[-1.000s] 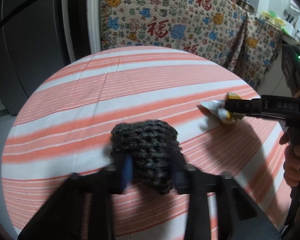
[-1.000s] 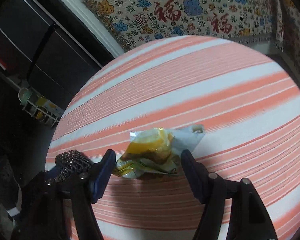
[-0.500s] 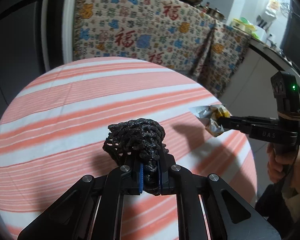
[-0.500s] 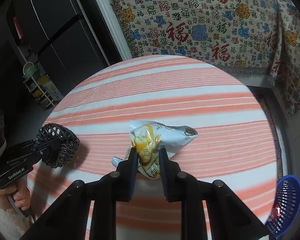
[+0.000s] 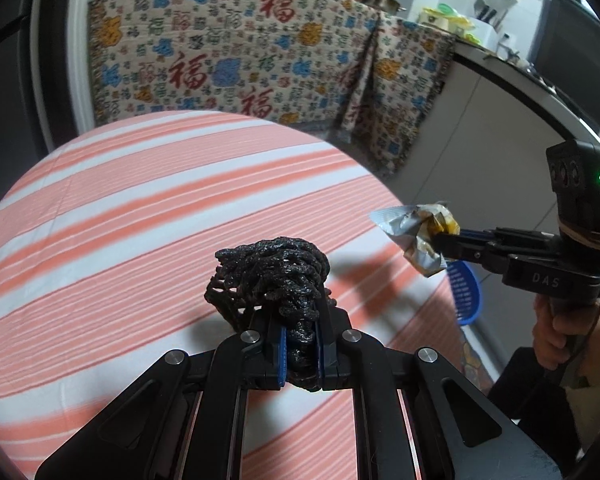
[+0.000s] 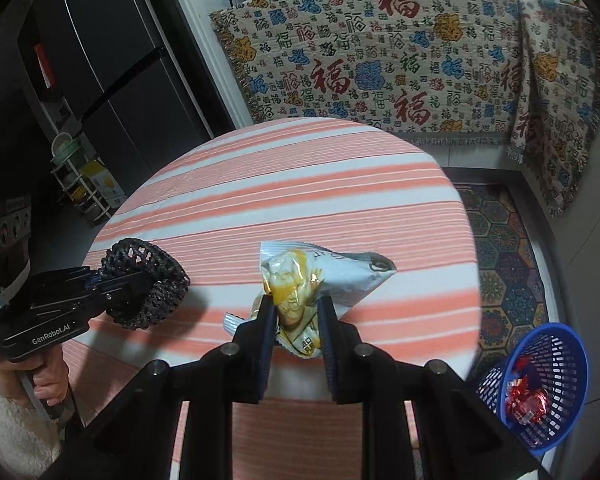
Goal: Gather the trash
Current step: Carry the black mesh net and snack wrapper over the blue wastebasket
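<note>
Above the round table (image 6: 340, 184) with its striped cloth, two pieces of trash are now held clear of the surface. A second ago both were lying on the cloth with the jaws standing apart around them; since then both pairs of jaws have been brought together and both loads lifted.

The black mesh net (image 5: 274, 276) is clamped between the pads of the left gripper (image 5: 300, 354), which is shut tight on a crushed fold of it, and the rest of the net is bunched above the fingertips. In the right wrist view the same net (image 6: 146, 282) is seen hanging over the left part of the table.

The crumpled snack wrapper (image 6: 312, 280) is pinched in the right gripper (image 6: 296, 328), whose jaws are closed on its yellow and silver middle; the loose end sticks out beyond the fingers. From the left wrist view the wrapper (image 5: 418, 234) is seen carried past the table's right edge.

No other trash can be made out on the cloth. The blue basket (image 6: 540, 384) stands on the floor just beyond the table's right edge, and a red wrapper (image 6: 526, 398) already lies in it. The picking-up step is judged done for both items; what is judged to remain is carrying them over the basket and releasing them there. The wrapper is the nearer of the two to it.
</note>
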A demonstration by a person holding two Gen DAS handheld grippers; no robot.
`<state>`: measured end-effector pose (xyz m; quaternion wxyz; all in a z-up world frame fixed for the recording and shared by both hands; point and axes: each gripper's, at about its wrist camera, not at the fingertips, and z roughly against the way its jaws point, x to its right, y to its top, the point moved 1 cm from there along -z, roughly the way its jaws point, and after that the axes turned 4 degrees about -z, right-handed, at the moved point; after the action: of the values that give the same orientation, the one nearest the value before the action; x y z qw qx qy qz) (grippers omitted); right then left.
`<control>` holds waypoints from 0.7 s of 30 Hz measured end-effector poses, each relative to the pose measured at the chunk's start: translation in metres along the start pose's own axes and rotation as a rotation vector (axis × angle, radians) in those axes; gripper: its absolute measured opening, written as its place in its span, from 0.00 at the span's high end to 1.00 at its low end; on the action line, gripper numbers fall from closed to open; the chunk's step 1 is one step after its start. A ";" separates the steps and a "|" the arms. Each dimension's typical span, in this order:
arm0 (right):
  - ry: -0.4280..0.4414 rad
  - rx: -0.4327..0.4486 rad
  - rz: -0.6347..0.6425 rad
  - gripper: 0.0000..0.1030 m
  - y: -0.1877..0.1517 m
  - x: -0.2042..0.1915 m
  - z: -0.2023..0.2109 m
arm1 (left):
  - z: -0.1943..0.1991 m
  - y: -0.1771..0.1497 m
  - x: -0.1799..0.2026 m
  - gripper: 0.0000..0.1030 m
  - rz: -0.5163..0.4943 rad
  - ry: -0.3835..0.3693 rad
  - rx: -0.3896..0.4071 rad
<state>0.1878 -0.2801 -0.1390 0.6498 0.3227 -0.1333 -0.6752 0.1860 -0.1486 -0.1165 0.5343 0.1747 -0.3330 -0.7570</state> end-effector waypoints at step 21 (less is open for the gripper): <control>-0.228 0.153 -0.234 0.79 -0.021 0.178 0.129 | -0.088 0.063 0.204 0.92 -0.207 -0.346 -0.057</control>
<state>0.1016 -0.4798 -0.1005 0.5210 0.3058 -0.2185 -0.7663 0.2090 -0.3784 -0.1177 0.3932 0.0601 -0.3786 -0.8357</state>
